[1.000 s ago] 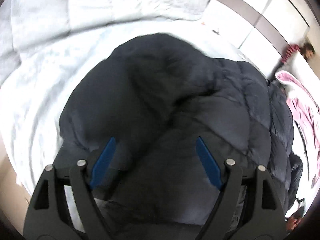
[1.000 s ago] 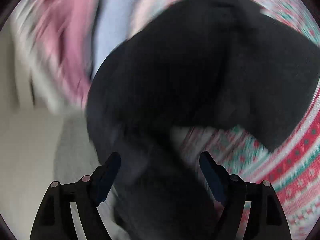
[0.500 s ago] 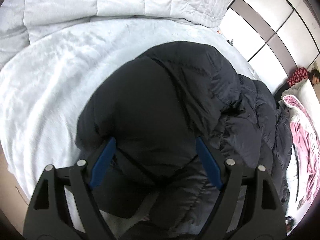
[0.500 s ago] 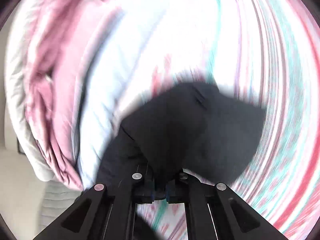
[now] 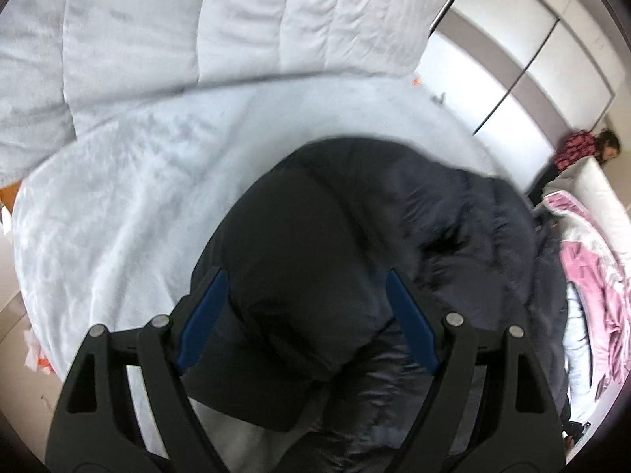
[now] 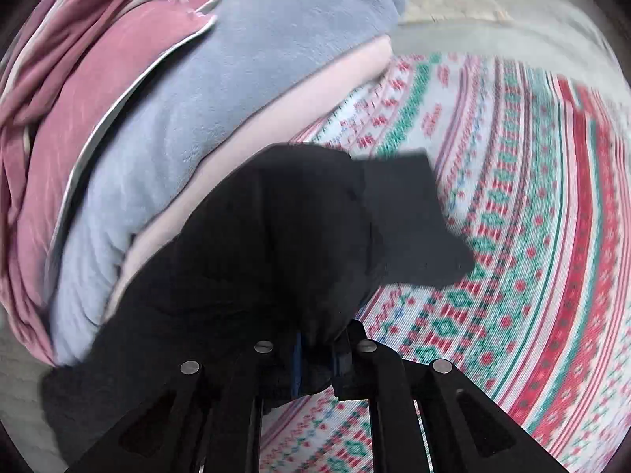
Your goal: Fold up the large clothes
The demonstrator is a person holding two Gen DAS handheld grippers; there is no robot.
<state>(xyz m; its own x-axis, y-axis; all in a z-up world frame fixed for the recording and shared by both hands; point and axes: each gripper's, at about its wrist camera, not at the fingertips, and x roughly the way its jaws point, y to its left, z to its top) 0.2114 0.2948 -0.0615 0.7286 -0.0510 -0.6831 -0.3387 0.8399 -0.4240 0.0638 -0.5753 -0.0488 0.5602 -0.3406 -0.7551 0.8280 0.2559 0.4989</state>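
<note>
A large black puffer jacket [image 5: 355, 244] lies bunched on a pale grey blanket [image 5: 130, 197] in the left wrist view. My left gripper [image 5: 303, 307] is open, its blue-padded fingers [image 5: 201, 315] standing either side of a folded black part of the jacket, above it. In the right wrist view my right gripper [image 6: 319, 358] is shut on a fold of the black jacket [image 6: 299, 244], which bulges up out of the jaws and hangs over a patterned red, green and white cover [image 6: 532, 236].
A quilted grey duvet [image 5: 236, 27] lies behind the blanket. White wardrobe doors [image 5: 524, 39] stand at the right, with a person [image 5: 587, 146] beyond. A pink blanket [image 5: 591, 276] lies at the right. Stacked pink and blue-grey blankets [image 6: 157, 110] are left of the right gripper.
The right gripper went from open to shut on the jacket fold and has pulled it over the patterned cover. The left gripper stayed open while the jacket shifted under it.
</note>
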